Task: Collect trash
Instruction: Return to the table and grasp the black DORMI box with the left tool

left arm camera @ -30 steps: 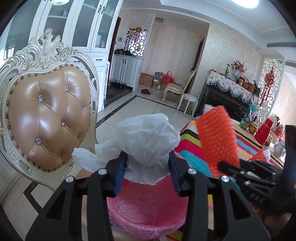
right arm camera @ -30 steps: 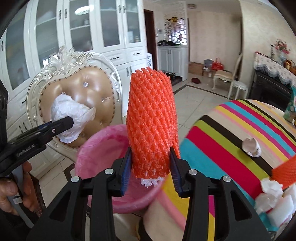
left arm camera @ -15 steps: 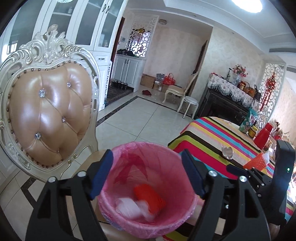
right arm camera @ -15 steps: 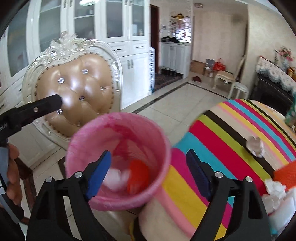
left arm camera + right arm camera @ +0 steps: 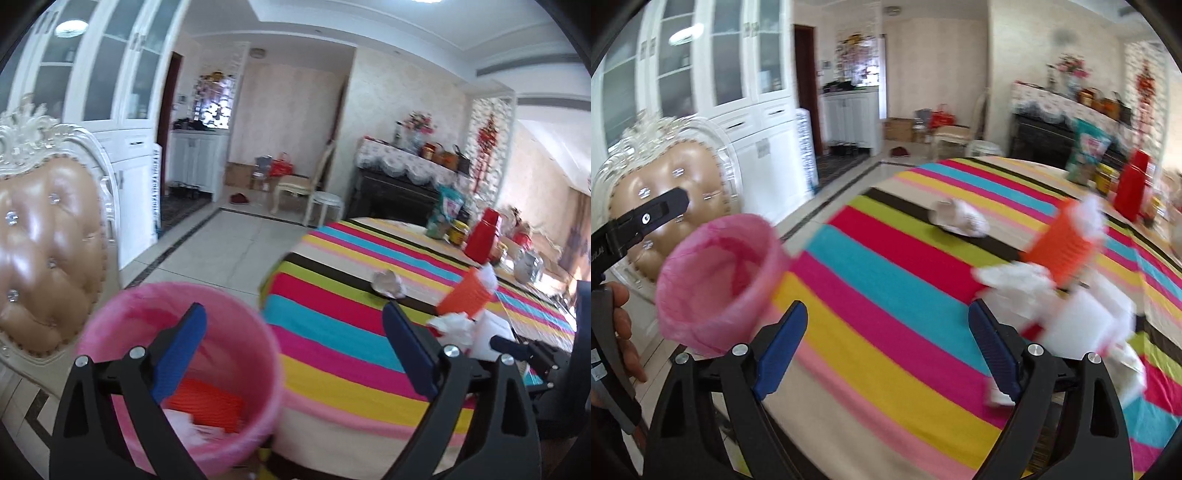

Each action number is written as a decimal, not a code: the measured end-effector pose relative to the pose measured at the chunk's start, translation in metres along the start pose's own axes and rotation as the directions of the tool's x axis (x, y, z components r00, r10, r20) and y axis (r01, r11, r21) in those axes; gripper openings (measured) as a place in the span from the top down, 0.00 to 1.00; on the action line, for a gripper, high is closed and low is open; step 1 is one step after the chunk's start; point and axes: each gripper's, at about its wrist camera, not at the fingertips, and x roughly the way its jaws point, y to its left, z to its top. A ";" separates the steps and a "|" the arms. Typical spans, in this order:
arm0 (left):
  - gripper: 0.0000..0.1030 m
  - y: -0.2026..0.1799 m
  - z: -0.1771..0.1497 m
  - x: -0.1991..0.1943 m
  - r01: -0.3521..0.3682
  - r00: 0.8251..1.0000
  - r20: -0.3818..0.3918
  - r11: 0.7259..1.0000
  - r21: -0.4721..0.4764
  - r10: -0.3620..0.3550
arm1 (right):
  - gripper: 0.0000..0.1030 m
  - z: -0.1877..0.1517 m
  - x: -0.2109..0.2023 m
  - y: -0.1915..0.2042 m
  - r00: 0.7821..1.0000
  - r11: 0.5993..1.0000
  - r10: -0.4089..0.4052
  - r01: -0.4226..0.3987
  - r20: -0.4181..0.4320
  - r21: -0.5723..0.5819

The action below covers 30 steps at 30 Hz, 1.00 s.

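Observation:
A pink-lined trash bin (image 5: 177, 369) stands beside the striped table; it also shows in the right wrist view (image 5: 720, 284). Inside it lie an orange foam net (image 5: 207, 400) and white crumpled paper (image 5: 184, 424). My left gripper (image 5: 295, 350) is open and empty, above the bin's right rim and the table edge. My right gripper (image 5: 886, 349) is open and empty over the table. On the table lie a crumpled white wad (image 5: 960, 219), another orange foam net (image 5: 1062, 245), white tissue (image 5: 1015, 278) and a white block (image 5: 1082, 325).
The table (image 5: 886, 295) has a bright striped cloth. An ornate tan padded chair (image 5: 40, 251) stands left of the bin. A red jug (image 5: 482, 236), jars and a snack bag (image 5: 445, 212) stand at the table's far end. Tiled floor (image 5: 229, 247) lies beyond.
Both grippers let go of the white wad and the orange net, which dropped into the bin. Both views have since swung right, from the bin toward the table's trash.

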 end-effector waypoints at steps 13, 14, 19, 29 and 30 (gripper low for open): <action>0.10 -0.113 -0.033 0.027 0.227 0.967 -0.131 0.972 0.065 -0.218 | 0.18 -0.052 -0.052 -0.119 0.981 0.973 -0.194 0.193 -0.009 0.126; 0.11 -0.124 -0.037 0.029 0.245 0.962 -0.142 0.967 0.073 -0.233 | 0.18 -0.055 -0.054 -0.124 0.979 0.971 -0.201 0.201 -0.012 0.132; 0.11 -0.159 -0.051 0.041 0.310 0.937 -0.192 0.947 0.079 -0.290 | 0.18 -0.073 -0.067 -0.157 0.970 0.954 -0.241 0.241 -0.024 0.181; 0.16 -0.220 -0.089 0.062 0.407 0.875 -0.317 0.911 0.070 -0.366 | 0.18 -0.094 -0.086 -0.200 0.957 0.920 -0.286 0.285 -0.035 0.269; 0.17 -0.224 -0.093 0.065 0.412 0.868 -0.330 0.909 0.062 -0.371 | 0.18 -0.096 -0.088 -0.203 0.956 0.918 -0.290 0.288 -0.034 0.272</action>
